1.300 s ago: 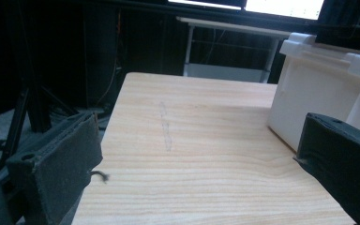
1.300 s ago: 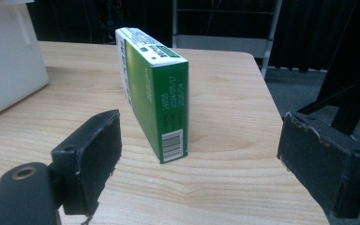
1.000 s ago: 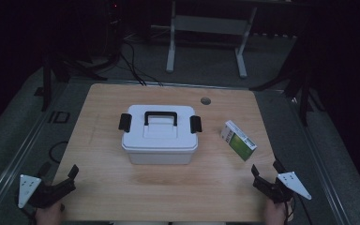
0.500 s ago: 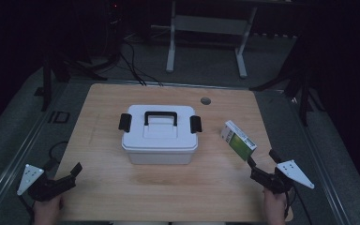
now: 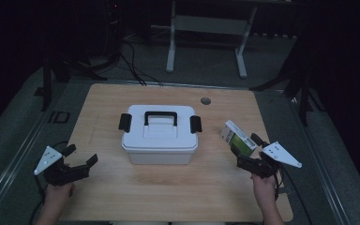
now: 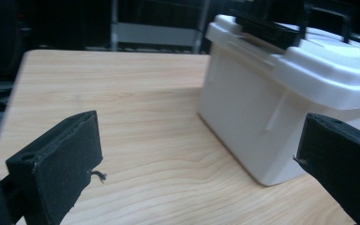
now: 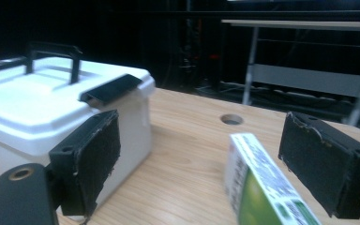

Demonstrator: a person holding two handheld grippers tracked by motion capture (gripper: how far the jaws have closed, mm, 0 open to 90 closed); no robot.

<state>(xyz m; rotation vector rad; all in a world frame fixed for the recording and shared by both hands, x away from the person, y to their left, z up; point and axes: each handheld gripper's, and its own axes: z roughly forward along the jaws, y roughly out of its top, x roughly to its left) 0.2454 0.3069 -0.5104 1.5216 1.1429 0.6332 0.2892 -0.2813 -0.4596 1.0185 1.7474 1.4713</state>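
Item 1: your right gripper, lower right of the high view, jaws spread wide, nothing clamped. Item 2: green and white carton, right of centre on the wooden table, standing just ahead of those jaws; in the right gripper view it sits low between them, nearer the right one. Item 3: white lidded box with black handle, frame centre. Item 4: your left gripper, lower left, jaws parted and empty, well apart from the box.

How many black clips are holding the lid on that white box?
2 show: one latch on the left end of the white box, one latch on its right end. The box's far side is hidden, so more could be there.
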